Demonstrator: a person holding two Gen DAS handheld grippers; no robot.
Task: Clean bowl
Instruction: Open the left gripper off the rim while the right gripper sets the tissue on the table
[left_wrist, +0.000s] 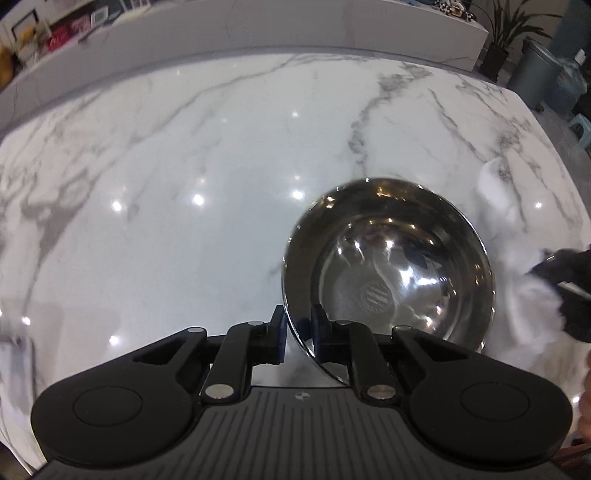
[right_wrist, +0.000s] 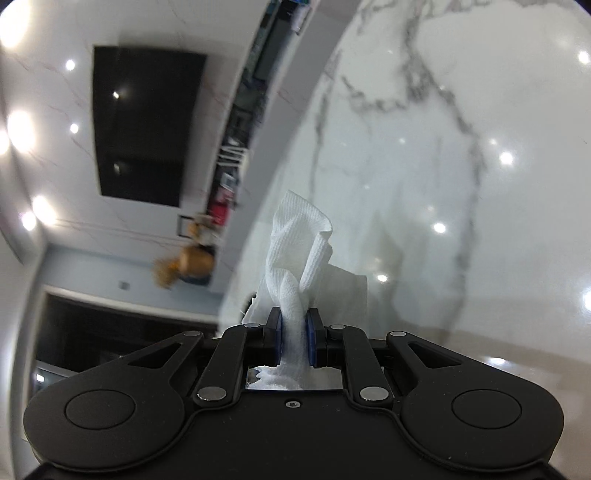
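Note:
A shiny steel bowl (left_wrist: 388, 266) sits on the white marble counter (left_wrist: 184, 184) in the left wrist view. My left gripper (left_wrist: 298, 325) is shut on the bowl's near rim, one finger outside and one inside. My right gripper (right_wrist: 294, 332) is shut on a white paper towel (right_wrist: 299, 251), which sticks up between its blue pads; this view is rolled sideways. In the left wrist view the right gripper (left_wrist: 565, 291) and the towel (left_wrist: 532, 302) show at the right edge, just beside the bowl.
A raised marble ledge (left_wrist: 258, 33) runs along the counter's far side, with boxes and clutter behind it. A potted plant (left_wrist: 506, 33) and a grey bin (left_wrist: 535, 70) stand past the counter's right end. A dark wall panel (right_wrist: 144, 125) shows in the right wrist view.

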